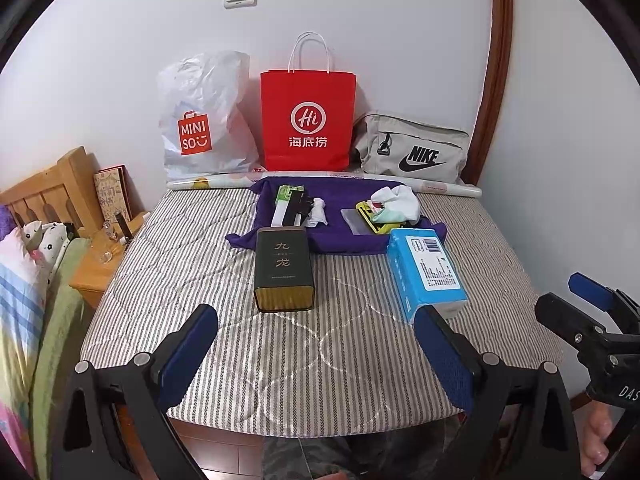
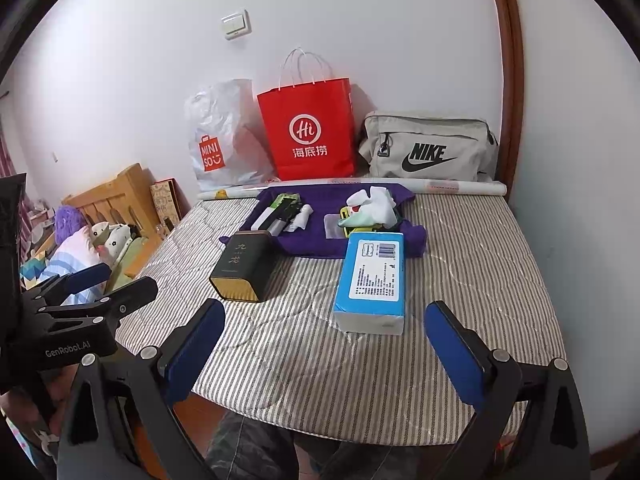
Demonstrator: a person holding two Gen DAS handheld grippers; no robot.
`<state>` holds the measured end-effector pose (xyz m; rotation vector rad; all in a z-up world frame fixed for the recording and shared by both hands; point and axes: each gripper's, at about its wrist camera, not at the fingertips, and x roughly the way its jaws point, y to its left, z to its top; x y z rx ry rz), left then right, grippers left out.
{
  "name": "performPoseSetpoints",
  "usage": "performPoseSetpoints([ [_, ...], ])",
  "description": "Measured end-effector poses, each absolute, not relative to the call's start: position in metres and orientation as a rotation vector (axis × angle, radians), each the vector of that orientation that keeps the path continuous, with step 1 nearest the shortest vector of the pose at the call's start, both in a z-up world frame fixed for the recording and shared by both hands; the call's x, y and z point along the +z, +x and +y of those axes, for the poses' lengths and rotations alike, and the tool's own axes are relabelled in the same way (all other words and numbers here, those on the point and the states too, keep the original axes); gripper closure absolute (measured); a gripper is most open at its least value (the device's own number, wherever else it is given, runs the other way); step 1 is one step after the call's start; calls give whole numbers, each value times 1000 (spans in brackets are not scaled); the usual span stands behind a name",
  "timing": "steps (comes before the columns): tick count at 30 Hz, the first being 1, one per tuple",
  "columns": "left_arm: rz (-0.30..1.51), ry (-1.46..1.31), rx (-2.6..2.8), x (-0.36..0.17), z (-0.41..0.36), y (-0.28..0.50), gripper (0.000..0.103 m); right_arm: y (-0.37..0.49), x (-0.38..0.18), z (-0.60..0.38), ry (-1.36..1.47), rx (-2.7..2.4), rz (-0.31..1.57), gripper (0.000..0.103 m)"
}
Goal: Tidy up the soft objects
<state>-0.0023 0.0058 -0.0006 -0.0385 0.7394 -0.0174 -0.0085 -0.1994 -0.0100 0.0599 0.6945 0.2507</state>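
Observation:
A purple cloth (image 1: 344, 236) (image 2: 316, 236) lies spread on the striped mattress (image 1: 224, 312) (image 2: 472, 264). On it lie a small rolled white sock (image 1: 318, 213) (image 2: 301, 218), a pile of white and pale green socks (image 1: 394, 200) (image 2: 372, 206), a green-and-black packet (image 1: 290, 204) and a yellow item (image 1: 370, 218). In front stand a dark tea tin (image 1: 284, 270) (image 2: 242, 266) and a blue tissue pack (image 1: 426, 270) (image 2: 372, 280). My left gripper (image 1: 316, 344) (image 2: 116, 284) is open and empty above the mattress's near edge. My right gripper (image 2: 326, 340) (image 1: 568, 292) is open and empty beside it.
Against the back wall stand a white Miniso plastic bag (image 1: 204, 120), a red paper bag (image 1: 306, 120) and a grey Nike bag (image 1: 416, 152), with a paper roll (image 1: 440, 188) in front. A wooden headboard (image 1: 44, 192), a nightstand and bedding are at the left.

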Motion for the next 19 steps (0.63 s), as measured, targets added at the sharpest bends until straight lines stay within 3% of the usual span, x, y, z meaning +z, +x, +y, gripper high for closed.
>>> performPoseSetpoints([
  [19, 730, -28, -18, 1, 5, -3, 4, -8, -9, -196, 52, 256, 696, 4],
])
